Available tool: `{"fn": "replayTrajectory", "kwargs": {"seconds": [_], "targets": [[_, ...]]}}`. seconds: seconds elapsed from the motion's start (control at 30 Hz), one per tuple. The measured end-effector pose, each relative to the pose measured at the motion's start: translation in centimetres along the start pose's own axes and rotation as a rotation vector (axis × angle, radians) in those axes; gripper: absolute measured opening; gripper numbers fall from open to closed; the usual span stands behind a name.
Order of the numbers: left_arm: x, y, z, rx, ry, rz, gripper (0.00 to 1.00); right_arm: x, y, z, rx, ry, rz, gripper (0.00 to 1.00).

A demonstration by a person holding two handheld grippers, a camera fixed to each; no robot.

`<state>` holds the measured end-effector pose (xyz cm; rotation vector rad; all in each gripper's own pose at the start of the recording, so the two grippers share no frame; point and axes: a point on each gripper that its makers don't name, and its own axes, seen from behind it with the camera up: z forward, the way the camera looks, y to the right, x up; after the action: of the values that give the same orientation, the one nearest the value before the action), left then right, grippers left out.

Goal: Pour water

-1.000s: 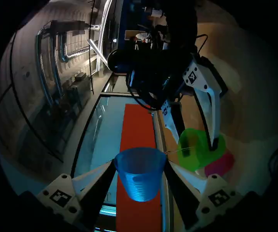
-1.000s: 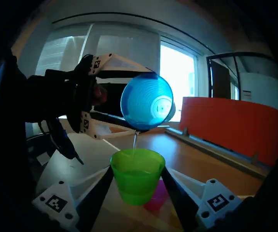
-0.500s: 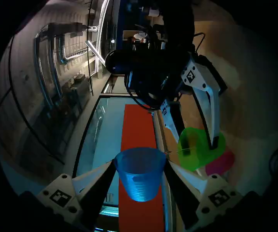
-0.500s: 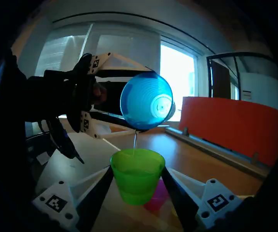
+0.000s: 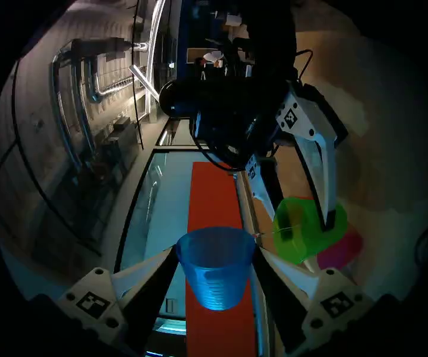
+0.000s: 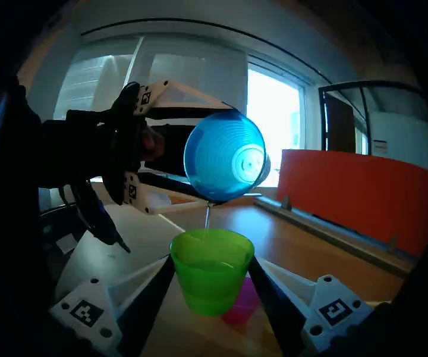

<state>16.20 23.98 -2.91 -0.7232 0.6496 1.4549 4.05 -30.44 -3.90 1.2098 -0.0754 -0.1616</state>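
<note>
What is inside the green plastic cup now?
Water partly fills the translucent green plastic cup; a thin stream falls in from the tilted blue plastic cup. Its inner floor cannot be seen.

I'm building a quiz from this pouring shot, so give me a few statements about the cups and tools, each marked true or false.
1. The left tool grips the blue cup. True.
2. The blue cup stands upright. False: it is tipped over the green cup.
3. A thin water stream falls into the green cup. True.
4. The green cup is empty. False: it already holds water.
5. The right tool is open. False: it is shut on the green cup.
</note>
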Motion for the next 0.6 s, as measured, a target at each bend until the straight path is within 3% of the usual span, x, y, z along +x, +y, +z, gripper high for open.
{"fn": "replayTrajectory", "kwargs": {"seconds": [0.6], "targets": [[-0.26,-0.27,0.1,0.008,-0.002,0.015,0.87,0.27,-0.09,0.01,0.002,0.0,-0.008,0.9]]}}
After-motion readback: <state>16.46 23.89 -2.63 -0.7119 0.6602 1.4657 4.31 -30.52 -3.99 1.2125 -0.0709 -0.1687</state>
